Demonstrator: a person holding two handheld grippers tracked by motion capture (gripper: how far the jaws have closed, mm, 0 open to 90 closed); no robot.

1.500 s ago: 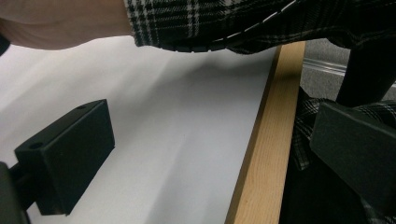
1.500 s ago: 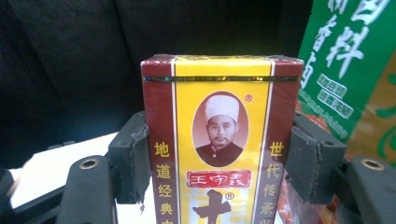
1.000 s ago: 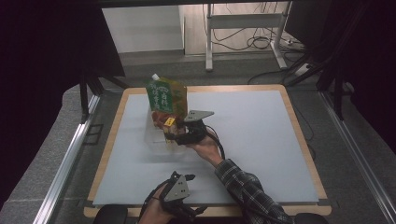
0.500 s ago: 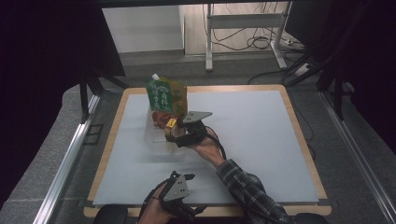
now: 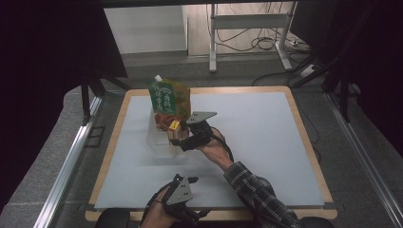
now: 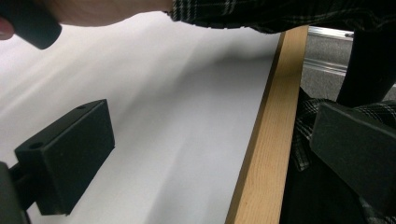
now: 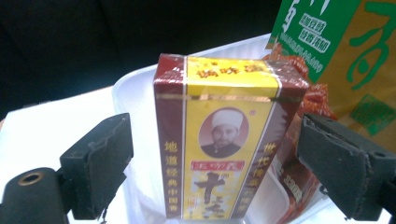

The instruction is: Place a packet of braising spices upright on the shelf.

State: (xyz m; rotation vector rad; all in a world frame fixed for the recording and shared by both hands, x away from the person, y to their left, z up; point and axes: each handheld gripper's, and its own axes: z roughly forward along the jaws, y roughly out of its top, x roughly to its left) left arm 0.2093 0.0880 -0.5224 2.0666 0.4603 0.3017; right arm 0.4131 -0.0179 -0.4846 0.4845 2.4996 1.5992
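Observation:
A maroon and yellow box (image 7: 219, 140) with a portrait on its face stands upright in a white plastic tray (image 7: 135, 93). My right gripper (image 7: 219, 168) is open around the box, with a gap showing at the left jaw. A green and orange pouch (image 7: 336, 51) stands just behind the box, and red packets (image 7: 317, 100) lie beside it. From above, the right gripper (image 5: 183, 140) sits at the tray (image 5: 159, 142), close to the box (image 5: 174, 125) and the pouch (image 5: 168, 97). My left gripper (image 5: 190, 183) rests open near the table's front edge, with nothing between its jaws (image 6: 210, 154).
The white table mat (image 5: 256, 133) has a wooden border (image 6: 266, 140). A plaid sleeve (image 5: 256, 194) reaches across the front middle. Free mat lies to the right of the tray. Dark frames and a metal rail (image 5: 66, 161) flank the table.
The right hand has shifted very slightly to the left at the tray. The box, the pouch and the left gripper stay where they were.

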